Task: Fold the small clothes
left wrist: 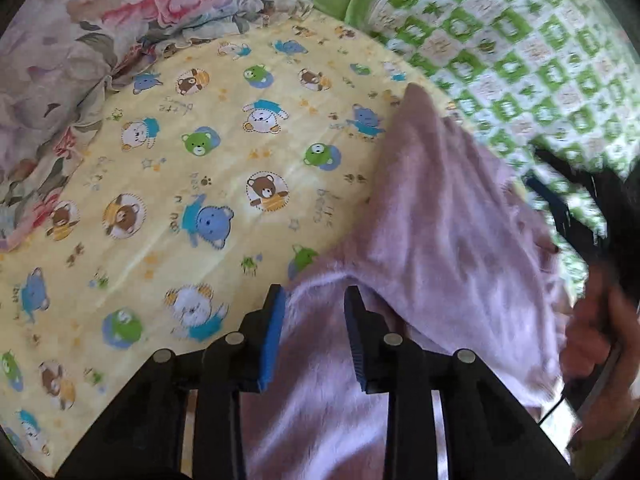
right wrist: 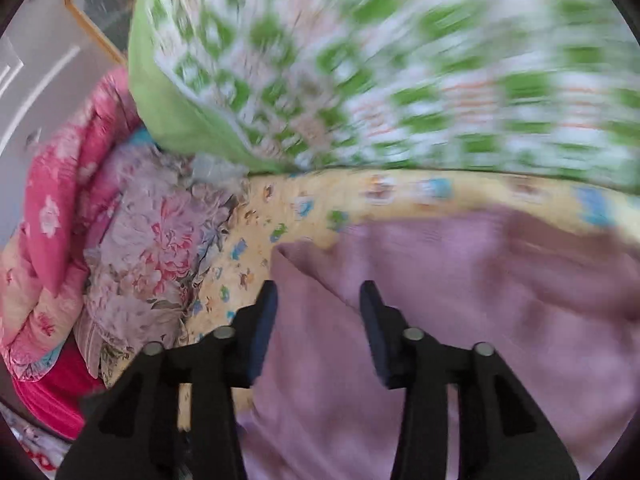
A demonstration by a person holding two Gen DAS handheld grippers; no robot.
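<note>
A small lilac fleece garment [left wrist: 436,216] lies on a yellow sheet printed with bears [left wrist: 192,168]. My left gripper [left wrist: 316,292] is open, its blue-padded jaws apart over the garment's near edge. The garment runs between and under them. My right gripper [right wrist: 318,292] is open over the same lilac garment [right wrist: 460,304], jaws apart, with cloth beneath. The right wrist view is blurred by motion. The right gripper's dark body and the hand holding it [left wrist: 600,320] show at the right edge of the left wrist view.
A green-and-white patterned quilt [left wrist: 520,40] lies at the far right. A floral grey-pink quilt [left wrist: 80,60] is bunched on the left. A pink floral bundle [right wrist: 52,220] sits far left by a white wall.
</note>
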